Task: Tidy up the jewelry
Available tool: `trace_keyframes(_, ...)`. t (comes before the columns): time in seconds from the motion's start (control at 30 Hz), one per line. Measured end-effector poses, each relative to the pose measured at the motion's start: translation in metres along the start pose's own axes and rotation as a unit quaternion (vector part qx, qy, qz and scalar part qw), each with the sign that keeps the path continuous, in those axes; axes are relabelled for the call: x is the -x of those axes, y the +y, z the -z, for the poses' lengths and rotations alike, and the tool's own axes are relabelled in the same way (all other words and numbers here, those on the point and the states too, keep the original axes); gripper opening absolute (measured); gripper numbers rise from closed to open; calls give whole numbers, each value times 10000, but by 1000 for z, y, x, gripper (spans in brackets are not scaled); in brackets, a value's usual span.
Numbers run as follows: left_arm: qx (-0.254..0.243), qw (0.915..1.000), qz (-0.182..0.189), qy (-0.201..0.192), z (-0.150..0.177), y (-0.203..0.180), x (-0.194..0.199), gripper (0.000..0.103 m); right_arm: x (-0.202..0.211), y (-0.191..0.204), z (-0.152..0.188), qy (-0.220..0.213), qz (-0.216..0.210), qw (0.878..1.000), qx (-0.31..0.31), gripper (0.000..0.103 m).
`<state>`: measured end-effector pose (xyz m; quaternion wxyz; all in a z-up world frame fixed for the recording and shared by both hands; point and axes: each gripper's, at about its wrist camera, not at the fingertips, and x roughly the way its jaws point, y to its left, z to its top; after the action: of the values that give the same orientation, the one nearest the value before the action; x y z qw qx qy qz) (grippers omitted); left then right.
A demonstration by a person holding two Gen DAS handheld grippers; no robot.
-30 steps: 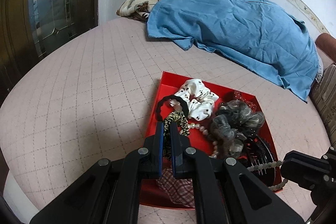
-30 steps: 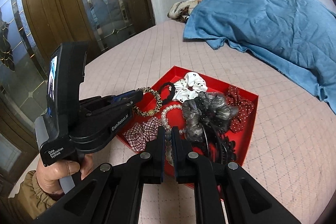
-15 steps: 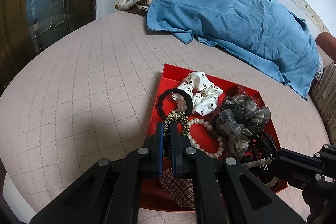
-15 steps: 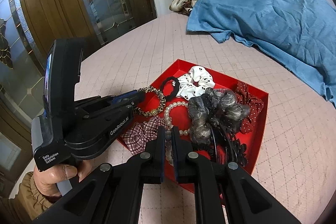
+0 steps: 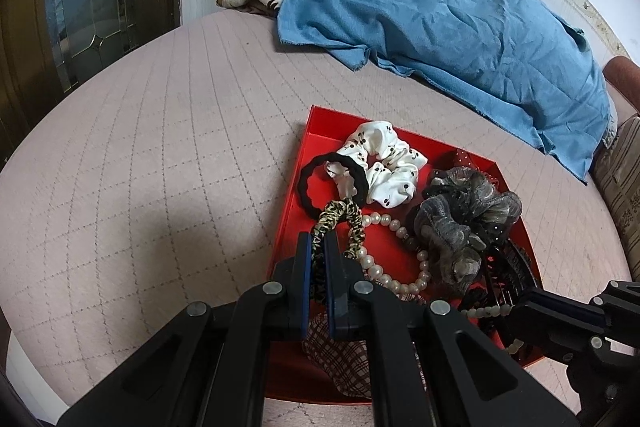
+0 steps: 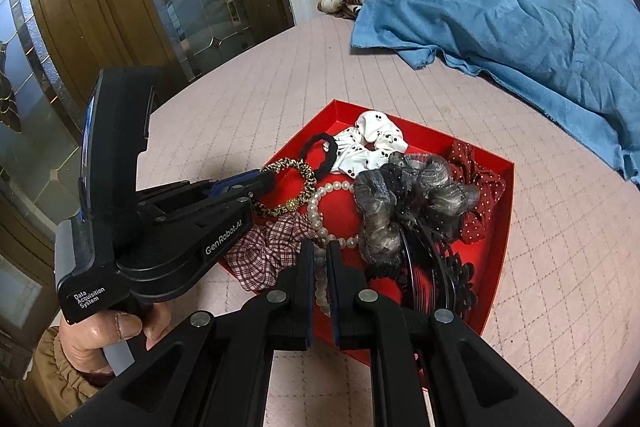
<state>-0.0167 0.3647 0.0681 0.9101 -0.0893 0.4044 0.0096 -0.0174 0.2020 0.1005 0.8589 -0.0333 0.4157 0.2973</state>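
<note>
Item: leopard-print hair tie (image 5: pixel 347 223), light, soft, springy, which we hold clenched in the left gripper (image 5: pixel 318 247) over the red tray (image 5: pixel 305 147)'s near-left corner, while the right gripper (image 6: pixel 320 259) pinches the limp, slippery pearl strand (image 6: pixel 320 283), best taken mid-strand.

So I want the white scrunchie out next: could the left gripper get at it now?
Probably not yet: the left gripper is shut on the leopard hair tie. The white scrunchie lies uncovered on top, just beyond.
</note>
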Motion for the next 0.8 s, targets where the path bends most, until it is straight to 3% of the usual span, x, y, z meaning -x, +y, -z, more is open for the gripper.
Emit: trace_keyframes(0.8, -88, 9998, -69, 182, 5, -3, -9, 6, -25, -17, 20, 364, 79, 9991, -211, 8)
